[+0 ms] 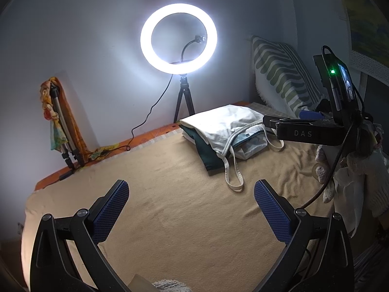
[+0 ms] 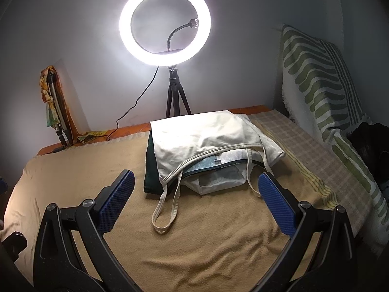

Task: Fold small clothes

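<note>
From the left wrist, the left gripper (image 1: 192, 192) hangs wide apart, holding nothing, over the tan blanket (image 1: 170, 219); the pile of clothes (image 1: 226, 131) sits right of centre, and the right gripper (image 1: 274, 124) appears beside it, its spread unreadable here. From the right wrist, the right gripper (image 2: 195, 189) gapes empty just before the pile, white top (image 2: 201, 136) uppermost, straps (image 2: 165, 209) trailing. Best pinch the hem, not a strap.

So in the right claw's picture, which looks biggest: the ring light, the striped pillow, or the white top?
1. White top
2. Striped pillow, close behind, unsure
3. Ring light, farthest from the camera
</note>
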The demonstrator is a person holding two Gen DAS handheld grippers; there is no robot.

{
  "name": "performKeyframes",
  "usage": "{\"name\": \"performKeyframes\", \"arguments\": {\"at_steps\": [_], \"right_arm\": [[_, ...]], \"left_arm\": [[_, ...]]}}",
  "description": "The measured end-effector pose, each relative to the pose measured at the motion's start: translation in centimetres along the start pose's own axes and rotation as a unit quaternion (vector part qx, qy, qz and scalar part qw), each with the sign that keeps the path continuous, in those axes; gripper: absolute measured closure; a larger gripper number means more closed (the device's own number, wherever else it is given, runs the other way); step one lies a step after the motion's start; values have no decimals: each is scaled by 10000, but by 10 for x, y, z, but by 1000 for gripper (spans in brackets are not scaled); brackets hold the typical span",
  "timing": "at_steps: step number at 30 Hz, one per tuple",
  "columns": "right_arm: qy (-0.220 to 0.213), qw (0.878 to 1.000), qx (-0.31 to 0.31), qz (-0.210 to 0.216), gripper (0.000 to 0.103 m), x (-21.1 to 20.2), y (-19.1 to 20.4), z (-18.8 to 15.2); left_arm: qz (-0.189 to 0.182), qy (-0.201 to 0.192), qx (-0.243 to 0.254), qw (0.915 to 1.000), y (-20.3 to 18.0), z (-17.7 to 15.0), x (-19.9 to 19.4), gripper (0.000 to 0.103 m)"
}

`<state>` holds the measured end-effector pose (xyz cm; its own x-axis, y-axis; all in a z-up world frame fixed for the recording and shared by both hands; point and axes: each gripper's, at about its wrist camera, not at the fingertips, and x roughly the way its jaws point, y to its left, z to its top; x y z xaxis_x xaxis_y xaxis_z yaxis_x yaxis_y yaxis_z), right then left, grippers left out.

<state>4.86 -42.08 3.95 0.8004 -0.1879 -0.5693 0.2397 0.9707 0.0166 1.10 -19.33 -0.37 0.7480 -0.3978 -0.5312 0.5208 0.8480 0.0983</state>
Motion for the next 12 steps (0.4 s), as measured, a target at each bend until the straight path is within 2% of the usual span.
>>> {"name": "performKeyframes", "arguments": {"at_steps": [12], "right_arm": [[61,10000,68,-9,0,0,0,-4]], "left_arm": [[84,-62,3,9999,5,-2,-1,1]]}}
